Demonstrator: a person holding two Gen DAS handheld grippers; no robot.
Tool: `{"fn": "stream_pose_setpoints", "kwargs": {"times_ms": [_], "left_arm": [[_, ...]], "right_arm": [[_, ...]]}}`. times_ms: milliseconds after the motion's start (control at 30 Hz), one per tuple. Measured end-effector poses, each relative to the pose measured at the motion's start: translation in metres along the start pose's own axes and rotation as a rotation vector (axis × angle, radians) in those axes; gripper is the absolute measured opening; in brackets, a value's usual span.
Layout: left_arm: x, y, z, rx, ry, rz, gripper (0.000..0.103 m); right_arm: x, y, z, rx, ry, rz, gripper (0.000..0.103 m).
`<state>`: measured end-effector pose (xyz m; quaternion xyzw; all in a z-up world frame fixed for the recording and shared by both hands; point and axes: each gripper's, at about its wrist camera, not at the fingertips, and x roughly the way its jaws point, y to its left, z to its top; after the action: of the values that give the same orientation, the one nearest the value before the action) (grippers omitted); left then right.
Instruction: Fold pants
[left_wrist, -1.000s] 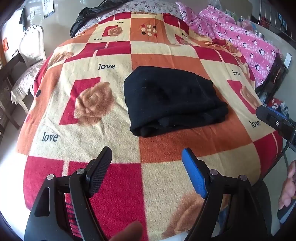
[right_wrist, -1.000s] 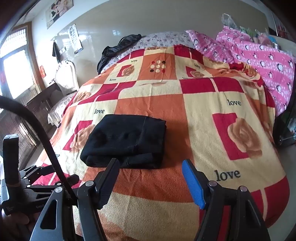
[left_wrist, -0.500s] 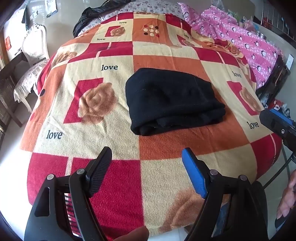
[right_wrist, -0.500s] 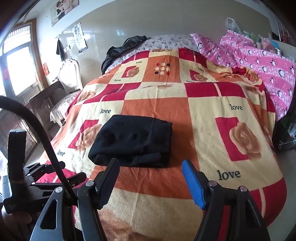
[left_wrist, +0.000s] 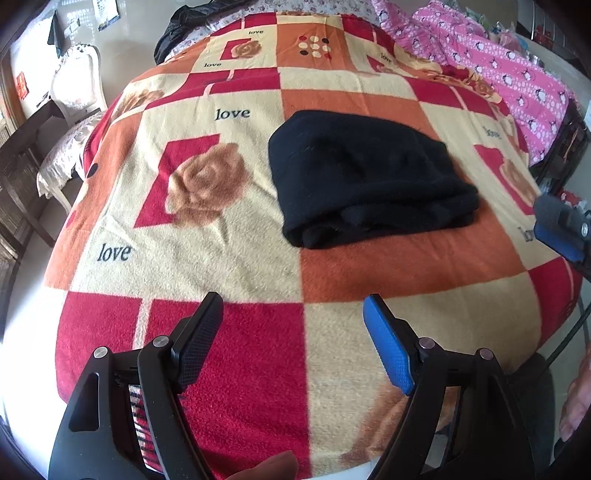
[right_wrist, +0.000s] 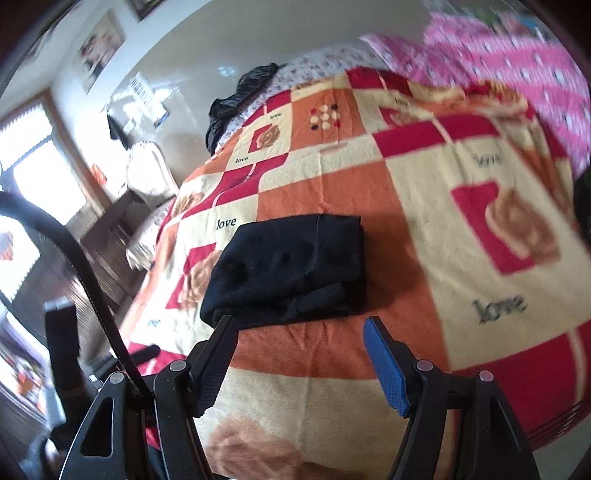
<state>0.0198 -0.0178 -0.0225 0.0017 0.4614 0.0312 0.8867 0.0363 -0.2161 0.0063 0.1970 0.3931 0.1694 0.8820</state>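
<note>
Black pants (left_wrist: 364, 181): folded bundle, lying mid-blanket (left_wrist: 184, 258) on the bed. Left gripper (left_wrist: 291, 325): jaws wide apart, empty, over near edge. Right gripper (right_wrist: 297, 349): jaws apart, empty, just short of bundle.

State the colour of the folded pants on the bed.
Black pants, clearest in the left wrist view.

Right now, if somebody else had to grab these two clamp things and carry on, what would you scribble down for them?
Left gripper: open, empty, above the near edge of the blanket.
Right gripper: open, empty, just short of the pants, not touching.
Pants: black, already folded into a compact bundle lying mid-blanket, layered edges facing the near side.
Done: folding looks finished.
Left: probably only a final tidy, or nothing.
</note>
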Motion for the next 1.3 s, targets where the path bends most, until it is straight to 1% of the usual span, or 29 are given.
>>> {"fn": "stream_pose_setpoints", "kwargs": {"times_ms": [67,133,200,233,300,333,400,467,533,600,633,733,800,867,900,933,1000,1033,1067,1100,1133,1167,1200,1233,1267,1300], "left_arm": [[0.007,0.004,-0.004,-0.015,0.004,0.000,0.079],[0.014,0.007,-0.009,-0.030,0.009,0.004,0.079],[0.021,0.009,-0.013,-0.036,0.017,0.010,0.079],[0.025,0.011,-0.015,-0.046,0.026,0.013,0.079],[0.032,0.016,-0.018,-0.069,0.040,0.008,0.079],[0.031,0.018,-0.019,-0.075,0.025,0.002,0.079],[0.031,0.018,-0.019,-0.072,0.019,0.004,0.079],[0.031,0.018,-0.021,-0.071,0.009,0.002,0.079],[0.032,0.018,-0.021,-0.071,-0.003,0.002,0.080],[0.032,0.018,-0.020,-0.072,-0.003,0.004,0.080],[0.032,0.019,-0.019,-0.068,0.002,0.000,0.080],[0.028,0.031,-0.009,-0.091,-0.014,0.010,0.080],[0.033,0.045,0.001,-0.114,-0.002,0.038,0.080],[0.038,0.060,0.013,-0.125,0.012,0.050,0.080],[0.039,0.068,0.019,-0.122,0.009,0.066,0.080],[0.041,0.074,0.023,-0.118,0.001,0.085,0.080],[0.051,0.091,0.033,-0.101,-0.002,0.112,0.080],[0.058,0.099,0.035,-0.095,0.017,0.132,0.080],[0.065,0.106,0.033,-0.101,0.051,0.150,0.080],[0.069,0.114,0.030,-0.136,0.058,0.131,0.080],[0.067,0.118,0.024,-0.178,0.050,0.098,0.080],[0.065,0.118,0.020,-0.194,0.041,0.090,0.080],[0.061,0.112,0.013,-0.190,0.016,0.116,0.080],[0.058,0.105,0.007,-0.186,-0.005,0.143,0.080],[0.056,0.101,0.004,-0.187,-0.021,0.164,0.080],[0.055,0.097,0.000,-0.185,-0.046,0.191,0.081]], "right_arm": [[0.013,-0.013,-0.001,0.119,0.018,0.082,0.068],[0.034,-0.028,-0.001,0.290,0.058,0.205,0.068],[0.047,-0.037,0.000,0.394,0.080,0.244,0.068],[0.058,-0.043,0.000,0.473,0.098,0.291,0.068],[0.069,-0.049,0.001,0.569,0.108,0.361,0.068],[0.075,-0.053,0.001,0.616,0.107,0.381,0.068],[0.083,-0.059,0.004,0.654,0.092,0.390,0.068],[0.083,-0.060,0.009,0.664,0.070,0.394,0.068],[0.087,-0.056,0.014,0.651,0.063,0.407,0.068],[0.095,-0.056,0.019,0.633,0.082,0.377,0.067],[0.099,-0.055,0.020,0.620,0.088,0.376,0.065],[0.094,-0.053,0.025,0.558,0.106,0.348,0.063],[0.090,-0.050,0.031,0.515,0.114,0.294,0.063],[0.076,-0.044,0.039,0.404,0.108,0.188,0.063],[0.070,-0.039,0.045,0.311,0.101,0.087,0.063],[0.058,-0.031,0.052,0.145,0.087,-0.102,0.063],[0.050,-0.023,0.054,-0.114,0.054,-0.347,0.066],[0.051,-0.024,0.053,-0.301,0.046,-0.512,0.070],[0.052,-0.029,0.050,-0.360,0.055,-0.554,0.071],[0.053,-0.041,0.047,-0.403,0.085,-0.576,0.071],[0.053,-0.058,0.044,-0.394,0.111,-0.574,0.071],[0.052,-0.076,0.041,-0.351,0.128,-0.566,0.071],[0.052,-0.092,0.038,-0.287,0.147,-0.556,0.071],[0.040,-0.105,0.035,-0.220,0.059,-0.491,0.077],[0.039,-0.109,0.033,-0.199,0.027,-0.480,0.082],[0.038,-0.112,0.027,-0.195,-0.017,-0.479,0.082]]}}
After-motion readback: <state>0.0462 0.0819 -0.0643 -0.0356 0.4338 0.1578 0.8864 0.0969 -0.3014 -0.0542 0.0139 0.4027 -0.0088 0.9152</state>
